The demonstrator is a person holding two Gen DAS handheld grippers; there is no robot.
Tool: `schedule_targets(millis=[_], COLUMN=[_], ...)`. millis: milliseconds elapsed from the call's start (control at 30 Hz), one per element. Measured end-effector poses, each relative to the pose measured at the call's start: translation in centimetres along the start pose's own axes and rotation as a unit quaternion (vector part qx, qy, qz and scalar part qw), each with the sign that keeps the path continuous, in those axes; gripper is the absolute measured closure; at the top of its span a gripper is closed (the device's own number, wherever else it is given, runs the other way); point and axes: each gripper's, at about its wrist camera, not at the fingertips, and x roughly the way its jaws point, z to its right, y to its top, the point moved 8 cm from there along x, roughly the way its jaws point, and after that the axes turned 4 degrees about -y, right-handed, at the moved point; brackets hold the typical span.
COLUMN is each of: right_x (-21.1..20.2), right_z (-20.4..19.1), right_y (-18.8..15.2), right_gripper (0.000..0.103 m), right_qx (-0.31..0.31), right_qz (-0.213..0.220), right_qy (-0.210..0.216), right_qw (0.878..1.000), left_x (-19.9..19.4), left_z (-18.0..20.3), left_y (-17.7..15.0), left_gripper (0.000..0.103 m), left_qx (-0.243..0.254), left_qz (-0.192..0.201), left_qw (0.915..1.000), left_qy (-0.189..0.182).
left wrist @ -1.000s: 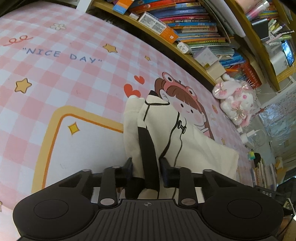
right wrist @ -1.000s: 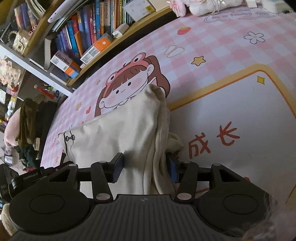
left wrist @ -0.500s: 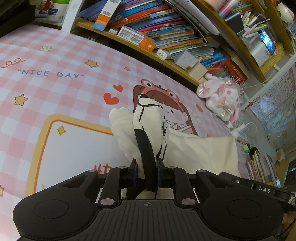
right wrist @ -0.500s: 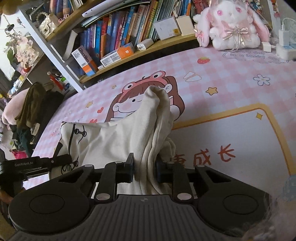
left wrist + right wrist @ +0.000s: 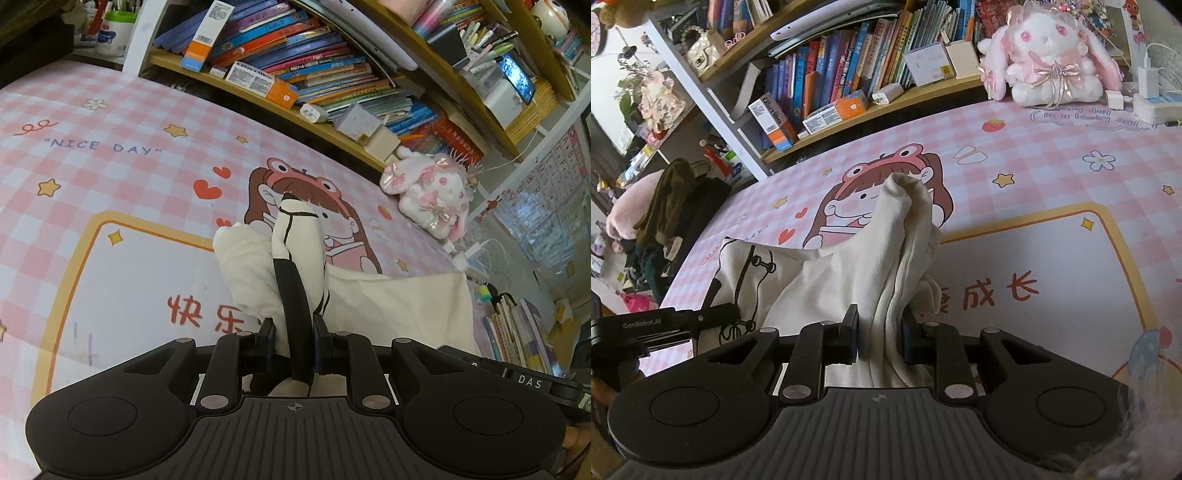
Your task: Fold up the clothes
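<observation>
1. Left gripper (image 5: 293, 341) — jaws narrow, clamped on a bunched end of the cream garment (image 5: 399, 306) at its black band.
2. Right gripper (image 5: 880, 334) — jaws narrow, pinching the garment's other gathered end.
3. Garment — raised between both grippers, lower folds draping onto the pink checked mat (image 5: 110, 177).
4. Plush rabbit (image 5: 1049, 59), bookshelf (image 5: 827, 85) beyond.

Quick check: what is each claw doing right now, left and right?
Left claw: closed on the cream garment, at its black-striped part.
Right claw: closed on a bunched fold of the same garment.
</observation>
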Motion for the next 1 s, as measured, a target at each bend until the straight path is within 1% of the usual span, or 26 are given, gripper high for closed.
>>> schedule_targets(millis=[267,467,733,1000], right_x=[-1.4,-1.7,-0.7,2.3], right_z=[0.1,-0.5,-1.6,-4.6], right_y=[-0.7,-1.1,-0.2,1.6], right_gripper=[0.083,0.083,0.083,0.083], right_qx=[-0.012,-0.016,-0.01,-0.003], right_qz=[-0.001,-0.002,0.006,0.012], right_qy=[0.012,0.02,0.018,0.013], right_qw=[1.0,1.0,1.0,1.0], left_x=[-1.5,-2.3,-2.0,-1.5], left_z=[0.7,0.5,-0.8,-4.1], left_y=[-1.4,-1.3,0.7,4.9], left_gripper=[0.085,0.085,0.085,0.085], left_qx=[-0.004,-0.007,0.009,0.015], left_qz=[0.011,0.02,0.014,0.011], left_qw=[0.9999,0.9997,0.9998,0.9998], left_qy=[0.008,0.011,0.004,-0.006])
